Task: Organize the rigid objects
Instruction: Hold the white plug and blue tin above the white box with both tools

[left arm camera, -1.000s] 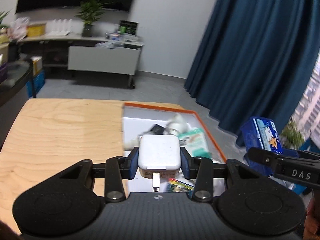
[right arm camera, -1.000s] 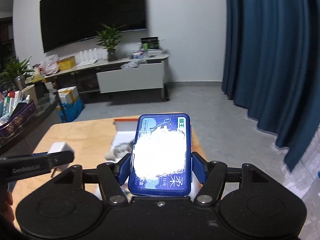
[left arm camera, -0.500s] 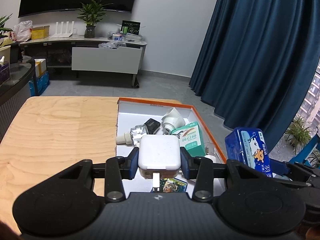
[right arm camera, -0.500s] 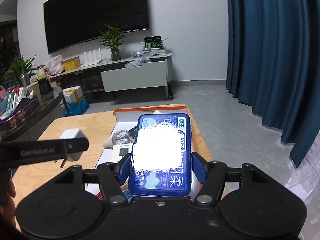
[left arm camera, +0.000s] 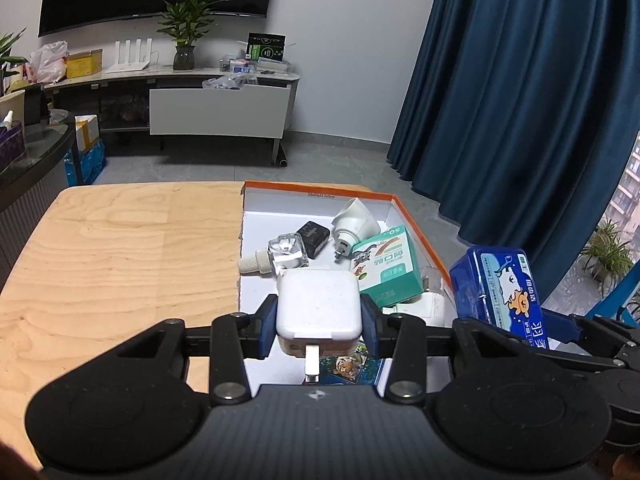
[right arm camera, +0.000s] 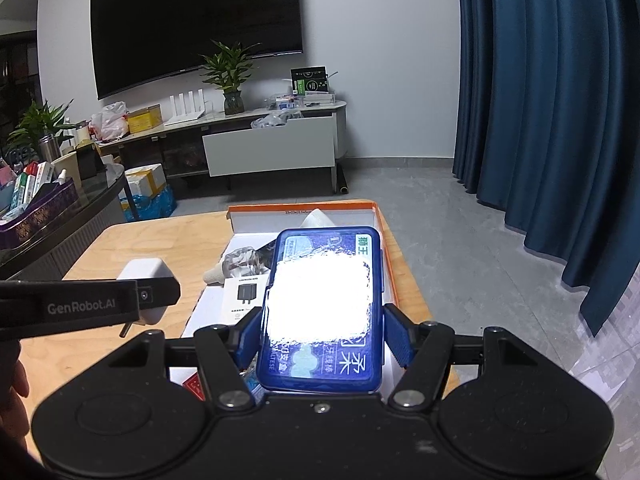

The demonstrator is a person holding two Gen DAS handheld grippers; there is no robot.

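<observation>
White charger [left arm camera: 318, 304] sits squeezed between the left gripper's [left arm camera: 319, 326] fingers. The blue box [right arm camera: 326, 312] sits squeezed between the right gripper's [right arm camera: 322, 338] fingers, above the tray [left arm camera: 420, 236].

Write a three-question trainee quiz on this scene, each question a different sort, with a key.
1. True or false: the left gripper holds the white square plug adapter.
2. What do the right gripper's jaws hold? A) green carton B) blue rectangular tin C) clear bottle
3. Fill in: the orange-rimmed white cardboard box sits on a ___ table.

Key: 1 true; 2 B; 3 wooden.
</observation>
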